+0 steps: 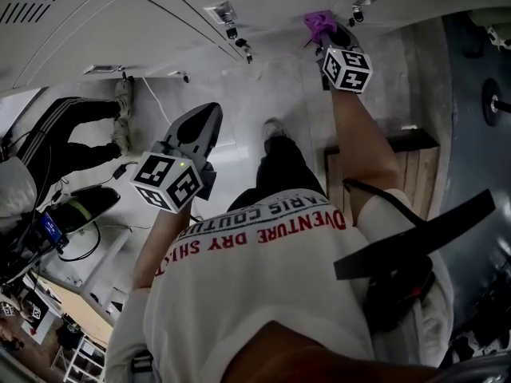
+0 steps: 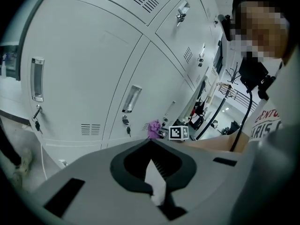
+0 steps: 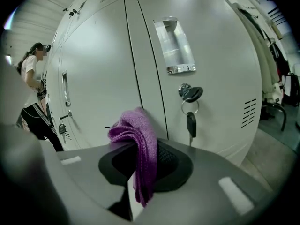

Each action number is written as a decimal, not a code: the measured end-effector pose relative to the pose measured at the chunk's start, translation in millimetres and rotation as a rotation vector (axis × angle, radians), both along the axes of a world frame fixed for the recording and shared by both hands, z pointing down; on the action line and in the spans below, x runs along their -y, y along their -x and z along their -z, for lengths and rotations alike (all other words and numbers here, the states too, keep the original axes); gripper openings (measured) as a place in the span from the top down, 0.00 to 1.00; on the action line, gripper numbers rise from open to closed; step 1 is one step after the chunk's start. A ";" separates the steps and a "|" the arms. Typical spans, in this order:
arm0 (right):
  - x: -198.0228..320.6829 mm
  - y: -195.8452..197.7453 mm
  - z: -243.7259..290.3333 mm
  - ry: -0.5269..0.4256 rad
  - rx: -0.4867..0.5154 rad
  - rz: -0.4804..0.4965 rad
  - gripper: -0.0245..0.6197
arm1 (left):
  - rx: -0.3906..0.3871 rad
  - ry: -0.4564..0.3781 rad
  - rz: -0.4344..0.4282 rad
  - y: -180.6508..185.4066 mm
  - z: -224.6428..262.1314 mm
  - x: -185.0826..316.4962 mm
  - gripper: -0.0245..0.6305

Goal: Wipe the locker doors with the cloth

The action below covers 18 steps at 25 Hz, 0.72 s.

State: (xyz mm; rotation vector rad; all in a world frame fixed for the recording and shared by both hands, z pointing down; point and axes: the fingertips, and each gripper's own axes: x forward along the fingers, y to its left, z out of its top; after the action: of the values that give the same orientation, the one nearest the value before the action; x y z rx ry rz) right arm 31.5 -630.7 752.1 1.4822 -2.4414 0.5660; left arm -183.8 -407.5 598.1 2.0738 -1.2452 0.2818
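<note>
At the door (image 3: 220, 64), cloth (image 3: 136, 130) is clamped in right tongs (image 3: 143, 145), contact hidden; left tongs (image 2: 151, 142) are held closed, empty.

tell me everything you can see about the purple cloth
The purple cloth looks like soft, knitted or terry fabric, bunched into folds. It is pinched between the tongs of the right gripper, which are shut on it; a rounded bundle sticks out past the tips and a narrower tail hangs below. It is held up close to a pale locker door, near the hanging key; whether it touches the door cannot be told.
</note>
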 end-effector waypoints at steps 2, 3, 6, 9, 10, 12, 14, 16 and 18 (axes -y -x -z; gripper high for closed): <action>-0.8 0.7 1.8 0.003 0.002 -0.004 0.87 | -0.005 -0.002 -0.003 -1.2 -0.7 -3.0 0.96; -2.7 1.3 4.1 0.005 0.010 -0.008 0.87 | -0.006 -0.004 -0.004 -1.4 -0.4 -5.2 0.96; -18.9 1.2 16.5 0.014 0.021 0.000 0.87 | -0.014 -0.017 -0.009 -4.0 6.3 -15.4 0.96; -54.1 7.5 50.8 -0.009 0.010 0.078 0.87 | -0.028 -0.051 -0.029 -11.9 26.4 -34.4 0.96; -73.1 12.8 68.3 -0.024 0.017 0.116 0.87 | -0.030 -0.064 -0.039 -14.8 35.8 -44.5 0.96; -122.3 23.1 110.0 -0.048 0.035 0.200 0.87 | -0.036 -0.094 -0.064 -23.2 58.2 -69.8 0.96; -178.9 26.9 159.7 -0.055 0.041 0.274 0.87 | -0.054 -0.131 -0.097 -36.1 85.3 -98.9 0.96; -239.1 29.6 213.7 -0.053 0.043 0.332 0.87 | -0.066 -0.166 -0.133 -46.5 116.1 -132.9 0.96; -304.2 35.2 267.6 -0.056 0.063 0.397 0.87 | -0.063 -0.199 -0.161 -52.5 150.1 -170.9 0.96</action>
State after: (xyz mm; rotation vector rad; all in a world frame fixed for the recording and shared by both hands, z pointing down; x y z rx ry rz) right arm -3.7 -326.5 484.5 0.9648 -2.7162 0.4676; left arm -131.3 -236.6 448.0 2.3398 -1.1092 0.1694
